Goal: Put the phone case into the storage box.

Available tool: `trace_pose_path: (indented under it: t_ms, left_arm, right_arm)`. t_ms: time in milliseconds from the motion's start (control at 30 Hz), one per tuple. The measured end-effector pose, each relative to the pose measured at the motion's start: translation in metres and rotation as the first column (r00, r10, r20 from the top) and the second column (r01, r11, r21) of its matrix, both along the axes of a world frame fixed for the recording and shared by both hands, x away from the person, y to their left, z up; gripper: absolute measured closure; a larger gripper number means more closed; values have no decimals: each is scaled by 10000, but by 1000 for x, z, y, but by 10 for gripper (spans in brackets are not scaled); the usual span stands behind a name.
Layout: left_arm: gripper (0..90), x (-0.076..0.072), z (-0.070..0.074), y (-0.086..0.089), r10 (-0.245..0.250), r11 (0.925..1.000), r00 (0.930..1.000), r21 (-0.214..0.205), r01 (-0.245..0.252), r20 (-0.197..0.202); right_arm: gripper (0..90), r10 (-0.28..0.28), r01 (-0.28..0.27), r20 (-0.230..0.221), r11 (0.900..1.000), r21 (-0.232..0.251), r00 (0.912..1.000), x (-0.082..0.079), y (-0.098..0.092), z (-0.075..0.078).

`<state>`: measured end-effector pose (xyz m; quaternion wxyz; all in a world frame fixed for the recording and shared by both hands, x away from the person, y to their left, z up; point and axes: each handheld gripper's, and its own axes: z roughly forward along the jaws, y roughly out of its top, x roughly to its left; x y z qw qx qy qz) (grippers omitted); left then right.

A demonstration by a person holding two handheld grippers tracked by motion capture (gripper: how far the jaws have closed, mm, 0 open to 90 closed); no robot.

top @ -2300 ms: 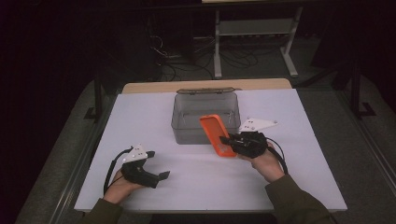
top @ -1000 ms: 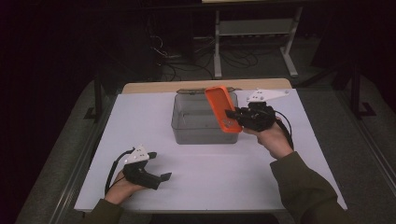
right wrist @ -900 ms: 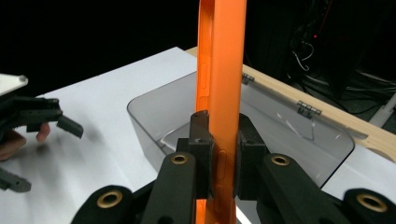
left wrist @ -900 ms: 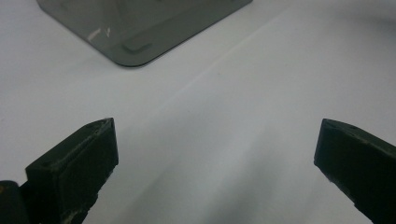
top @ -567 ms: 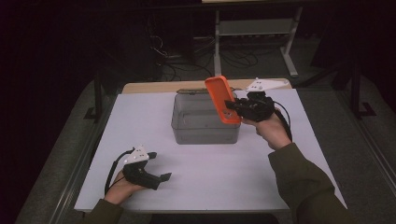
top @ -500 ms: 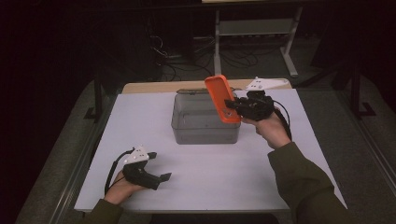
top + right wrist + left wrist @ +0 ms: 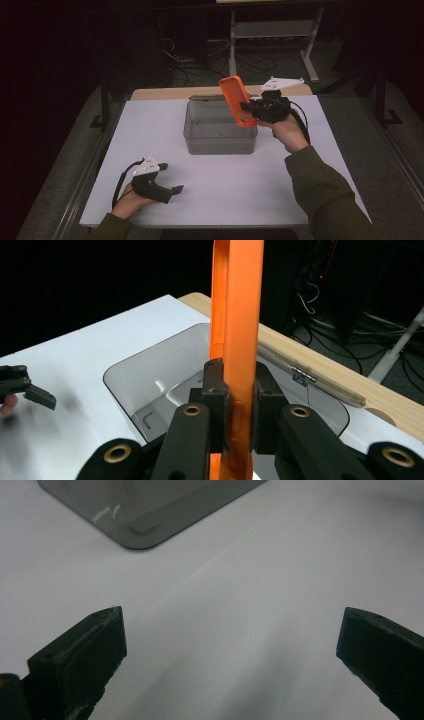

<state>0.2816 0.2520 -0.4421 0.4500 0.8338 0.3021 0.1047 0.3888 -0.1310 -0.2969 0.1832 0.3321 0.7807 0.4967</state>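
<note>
No legible text or labels, perhaps for dimness

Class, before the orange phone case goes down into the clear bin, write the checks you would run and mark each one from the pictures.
1. Right gripper clamped on the orange case: ok.
2. Case above the clear bin: ok, over its right end.
3. Bin open on top: ok.
4. Bin floor free of other things: ok.
5. Left gripper away from the bin, jaws open, resting on the white table: ok.
6. Case upright for lowering: not ok, tilted.
</note>
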Motion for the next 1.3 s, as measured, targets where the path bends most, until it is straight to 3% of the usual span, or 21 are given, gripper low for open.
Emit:
trace_pose_path:
  t_ms: [700, 1300]
  left_arm:
    - [0, 0, 0, 0, -16, 10000, 10000, 56, 17, -55]
    - [0, 0, -1, 0, -43, 10000, 10000, 35, 43, -54]
  right_arm:
    - [793, -361, 248, -1074, 9942, -1048, 9936, 20, 12, -9]
    - [792, -817, 444, -2076, 9830, -1783, 9748, 37, 22, -24]
